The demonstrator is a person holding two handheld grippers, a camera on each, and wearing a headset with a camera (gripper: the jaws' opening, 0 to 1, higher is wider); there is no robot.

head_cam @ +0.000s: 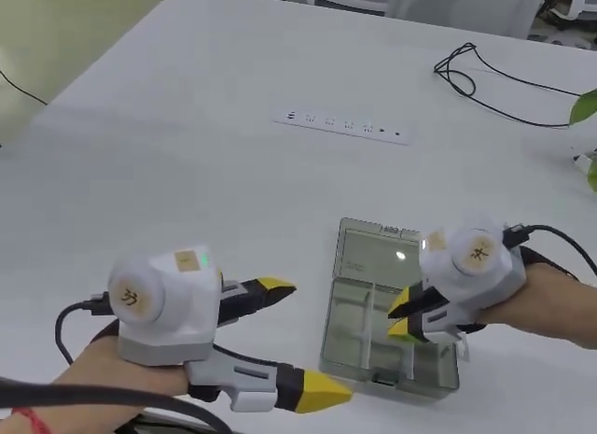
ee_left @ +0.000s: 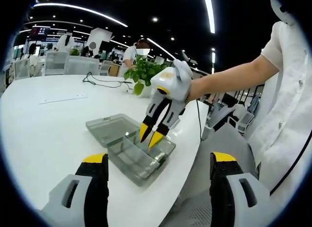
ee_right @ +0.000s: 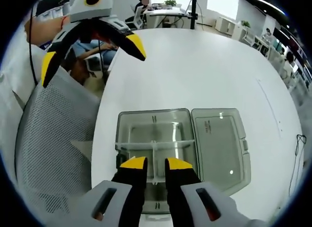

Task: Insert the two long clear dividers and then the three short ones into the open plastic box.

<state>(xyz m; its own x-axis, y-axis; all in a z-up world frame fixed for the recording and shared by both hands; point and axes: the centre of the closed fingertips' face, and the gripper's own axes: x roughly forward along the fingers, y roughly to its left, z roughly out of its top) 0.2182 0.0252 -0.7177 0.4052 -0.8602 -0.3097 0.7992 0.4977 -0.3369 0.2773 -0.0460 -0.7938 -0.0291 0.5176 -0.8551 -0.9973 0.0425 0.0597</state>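
Probably light, stiff and slick, the clear divider in the open plastic box at 5 o'clock wants a top-edge pinch; right gripper jaws narrow astride it, grip unclear; left gripper wide, empty.

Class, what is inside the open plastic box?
Clear dividers cross inside the box; the right gripper covers the near compartments, so their contents cannot be seen.
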